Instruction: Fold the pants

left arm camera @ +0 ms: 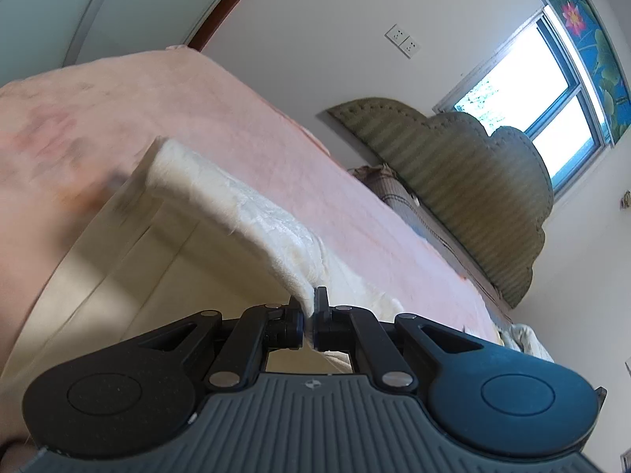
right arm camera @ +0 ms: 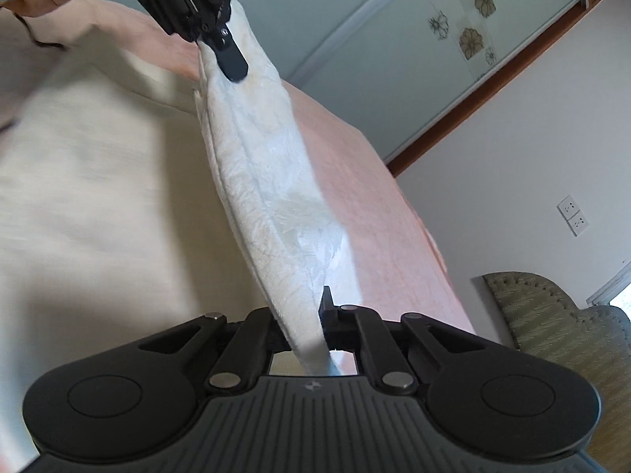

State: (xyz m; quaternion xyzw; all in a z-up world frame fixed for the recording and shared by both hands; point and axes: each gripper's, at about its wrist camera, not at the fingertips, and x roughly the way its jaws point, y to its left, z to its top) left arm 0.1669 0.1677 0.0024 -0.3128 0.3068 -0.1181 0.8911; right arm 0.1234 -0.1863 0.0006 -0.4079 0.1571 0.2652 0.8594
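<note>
**Pants stretched between both tools above bed**

Left tool clamped on one end of pants; right tool clamped on opposite end. Cream fleece band held taut above pink bed, long axis running tool to tool.

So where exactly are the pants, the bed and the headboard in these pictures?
pants (right arm camera: 272,181), right wrist view, on the fuzzy white lining stretched between the grippers.
bed (left arm camera: 236,118), left wrist view, on the bare pink cover.
headboard (left arm camera: 465,165), left wrist view, on its ribbed olive padding.
</note>
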